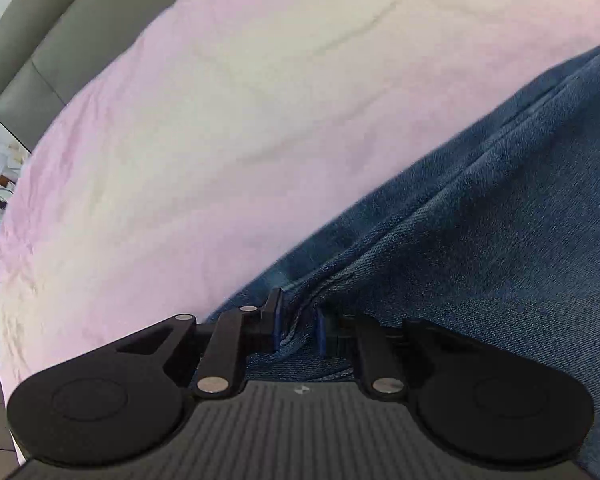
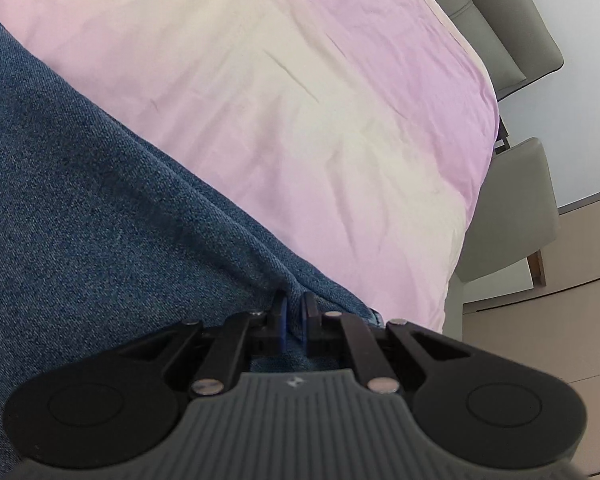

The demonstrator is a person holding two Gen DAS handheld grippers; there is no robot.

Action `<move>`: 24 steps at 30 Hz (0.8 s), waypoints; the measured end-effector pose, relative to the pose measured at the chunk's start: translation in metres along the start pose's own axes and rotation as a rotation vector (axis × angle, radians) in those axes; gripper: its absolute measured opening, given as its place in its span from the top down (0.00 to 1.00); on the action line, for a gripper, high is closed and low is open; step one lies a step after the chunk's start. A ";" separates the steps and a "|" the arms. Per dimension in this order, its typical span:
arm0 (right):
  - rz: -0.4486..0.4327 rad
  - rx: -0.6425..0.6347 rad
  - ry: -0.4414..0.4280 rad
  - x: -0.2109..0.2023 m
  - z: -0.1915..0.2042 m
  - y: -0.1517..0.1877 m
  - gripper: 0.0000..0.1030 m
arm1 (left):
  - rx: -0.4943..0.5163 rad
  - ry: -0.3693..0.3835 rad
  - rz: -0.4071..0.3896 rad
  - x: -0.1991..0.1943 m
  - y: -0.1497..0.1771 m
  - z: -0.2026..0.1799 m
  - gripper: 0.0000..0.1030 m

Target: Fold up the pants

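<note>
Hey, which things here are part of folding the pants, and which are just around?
Job: jeans, left tongs and right tongs, both clamped on denim.
Around: pink sheet, grey chair, grey headboard.

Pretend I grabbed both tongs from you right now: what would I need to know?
Left tongs: shut on a bunched edge of the jeans.
Right tongs: shut on another edge of the same jeans.
The jeans lie over the pink sheet, held at two points.
Done: both grips are secure. How many folds exist, I cannot tell from these close views.
Left: carry the held edge across, lay it flat, let go.
</note>
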State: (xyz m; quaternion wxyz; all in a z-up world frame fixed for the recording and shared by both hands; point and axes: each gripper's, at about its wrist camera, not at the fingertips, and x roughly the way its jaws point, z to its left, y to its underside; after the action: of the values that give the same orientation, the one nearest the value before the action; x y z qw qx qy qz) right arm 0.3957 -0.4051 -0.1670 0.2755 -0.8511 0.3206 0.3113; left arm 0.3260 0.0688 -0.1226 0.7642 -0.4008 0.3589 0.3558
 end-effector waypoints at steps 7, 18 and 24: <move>0.029 0.015 0.006 -0.005 -0.008 -0.002 1.00 | 0.010 -0.005 0.032 -0.026 -0.008 0.002 0.82; 0.040 0.093 -0.001 -0.004 -0.015 -0.007 0.68 | 0.036 -0.058 0.025 -0.043 0.003 -0.019 0.09; -0.012 0.156 -0.045 -0.046 -0.023 -0.004 0.51 | -0.062 -0.001 -0.050 -0.098 0.015 -0.011 0.14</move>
State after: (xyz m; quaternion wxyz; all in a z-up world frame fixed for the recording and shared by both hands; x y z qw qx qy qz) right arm 0.3795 -0.4005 -0.1185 0.3499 -0.8217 0.3325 0.3028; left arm 0.2621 0.0404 -0.0511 0.7604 -0.4329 0.3372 0.3475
